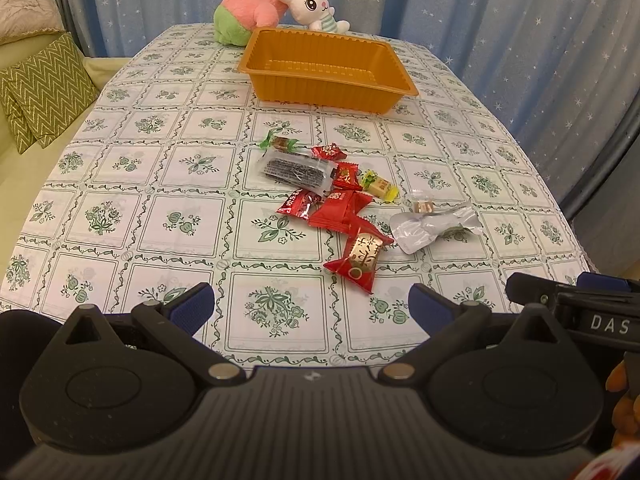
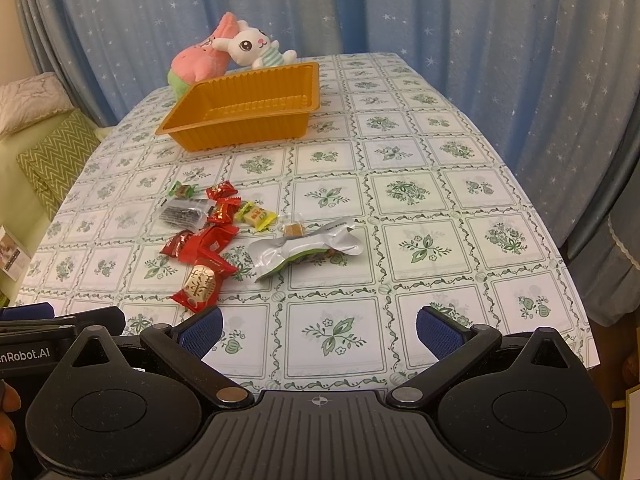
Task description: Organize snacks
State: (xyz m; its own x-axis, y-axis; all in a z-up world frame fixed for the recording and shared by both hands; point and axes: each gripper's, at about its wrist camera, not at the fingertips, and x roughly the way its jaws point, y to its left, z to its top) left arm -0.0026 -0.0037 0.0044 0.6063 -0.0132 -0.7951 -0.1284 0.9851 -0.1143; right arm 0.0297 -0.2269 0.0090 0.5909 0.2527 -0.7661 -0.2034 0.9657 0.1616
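So both are hovering low over the near edge of the desk (image 1: 120,184), which has a white plastic cloth printed with green flower squares. The left hand-held gripper (image 1: 311,307) has its blue-padded fingers spread wide with nothing between them, and the right hand-held gripper (image 2: 319,327) is the same deal, wide and holding nothing.

The snacks are all in a loose pile around the middle of the desk, well apart from both grippers. Nearest is a red wrapped candy with a gold label (image 1: 359,258), lying just beside a plain red square packet (image 1: 341,209) and a smaller dark red sachet (image 1: 298,203). Behind those there's a clear flat pack with dark seaweed-looking strips inside (image 1: 294,170), a little candy with green twisted ends (image 1: 280,143), two small red candies (image 1: 329,151) further back, and a yellow-and-green wrapped sweet (image 1: 378,185). Off to the right of the pile sits a crumpled silver foil pouch (image 2: 304,246), green on its underside, with a small clear-wrapped brown cube (image 2: 292,229) just behind it.

The orange ribbed plastic tray (image 1: 332,46) sits toward the far end of the desk, and I can't see anything in it. Right behind it, a pink and green star-shaped plush (image 1: 256,6) and a white bunny plush in a striped top (image 1: 314,4) lean together. Blue star-print curtains (image 2: 440,8) hang behind everything, and a green zigzag cushion (image 1: 44,88) sits on a couch at the left
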